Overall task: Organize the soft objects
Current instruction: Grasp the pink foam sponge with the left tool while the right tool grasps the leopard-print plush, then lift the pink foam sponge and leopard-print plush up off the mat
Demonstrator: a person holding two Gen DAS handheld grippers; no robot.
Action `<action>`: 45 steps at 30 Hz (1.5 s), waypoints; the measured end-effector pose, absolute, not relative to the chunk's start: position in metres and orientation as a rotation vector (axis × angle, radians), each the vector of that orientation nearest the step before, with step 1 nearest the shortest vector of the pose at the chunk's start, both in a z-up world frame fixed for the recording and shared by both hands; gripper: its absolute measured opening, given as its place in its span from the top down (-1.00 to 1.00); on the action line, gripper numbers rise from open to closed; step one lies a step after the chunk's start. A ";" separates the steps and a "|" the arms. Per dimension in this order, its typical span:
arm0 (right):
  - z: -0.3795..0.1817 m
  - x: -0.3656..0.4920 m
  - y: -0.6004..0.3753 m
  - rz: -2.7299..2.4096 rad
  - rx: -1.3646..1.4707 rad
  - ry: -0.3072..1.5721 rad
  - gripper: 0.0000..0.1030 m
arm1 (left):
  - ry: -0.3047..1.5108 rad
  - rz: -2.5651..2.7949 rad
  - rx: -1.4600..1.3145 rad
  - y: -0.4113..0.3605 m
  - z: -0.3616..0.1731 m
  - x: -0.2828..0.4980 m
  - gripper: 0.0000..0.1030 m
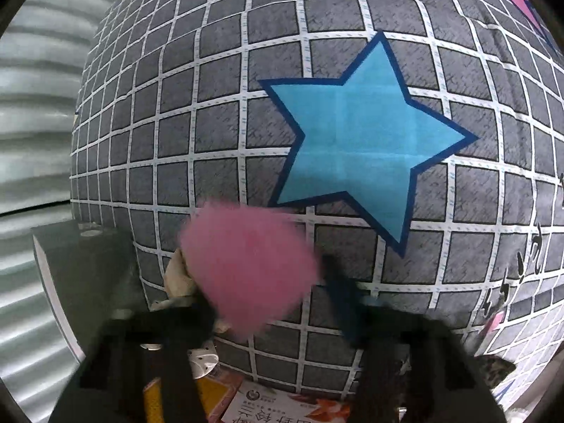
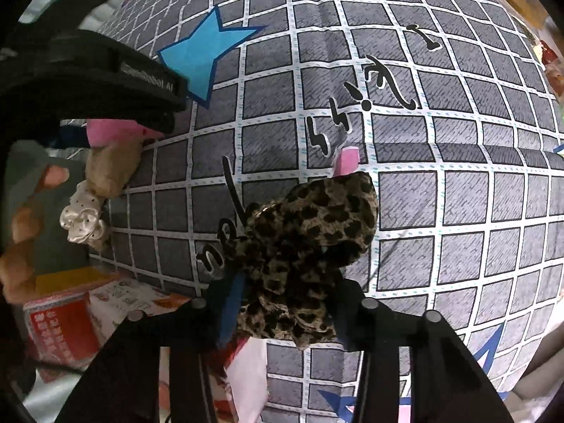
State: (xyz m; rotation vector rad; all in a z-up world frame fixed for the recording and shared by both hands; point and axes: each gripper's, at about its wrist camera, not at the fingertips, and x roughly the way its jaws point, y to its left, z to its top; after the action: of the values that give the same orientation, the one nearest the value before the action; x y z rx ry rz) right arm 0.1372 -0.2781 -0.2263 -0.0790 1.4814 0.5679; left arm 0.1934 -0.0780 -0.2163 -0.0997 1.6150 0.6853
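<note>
A pink fluffy scrunchie [image 1: 246,275], blurred, sits between the jaws of my left gripper [image 1: 271,305], which is shut on it just above a grey checked cushion [image 1: 218,134] with a blue star [image 1: 366,155]. My right gripper [image 2: 289,303] is shut on a leopard-print scrunchie [image 2: 306,246] over the same cushion [image 2: 440,211]. In the right wrist view the pink scrunchie [image 2: 109,130] shows under the left gripper's black housing [image 2: 116,70]. A tan scrunchie [image 2: 109,172] and a white dotted satin scrunchie [image 2: 83,220] lie at the cushion's left edge.
A person's hand [image 2: 24,225] shows at the far left. Red and white cartons [image 2: 60,324] and printed packets [image 1: 282,405] lie below the cushion's near edge. A dark box [image 1: 84,268] stands at its left, with pale ribbed material [image 1: 35,112] behind.
</note>
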 end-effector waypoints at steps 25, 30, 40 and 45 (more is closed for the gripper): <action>-0.200 0.164 -0.342 0.511 0.151 1.476 0.07 | 1.244 0.311 -0.124 -0.106 -0.113 0.198 -0.54; -0.204 0.167 -0.337 0.489 0.142 1.489 -0.44 | 1.281 0.331 -0.084 -0.083 -0.123 0.199 -0.54; -0.210 0.167 -0.332 0.478 0.104 1.508 -0.71 | 1.315 0.330 0.027 -0.096 -0.153 0.243 -0.54; -0.215 0.164 -0.325 0.467 0.086 1.509 -0.71 | 1.344 0.337 0.021 -0.098 -0.175 0.277 -0.54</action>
State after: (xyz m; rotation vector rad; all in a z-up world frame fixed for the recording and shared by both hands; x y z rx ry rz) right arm 0.1641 -0.3245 -0.2145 0.0863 1.5089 0.4670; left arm 0.2772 -0.0981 -0.1754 0.0207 1.3441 0.3366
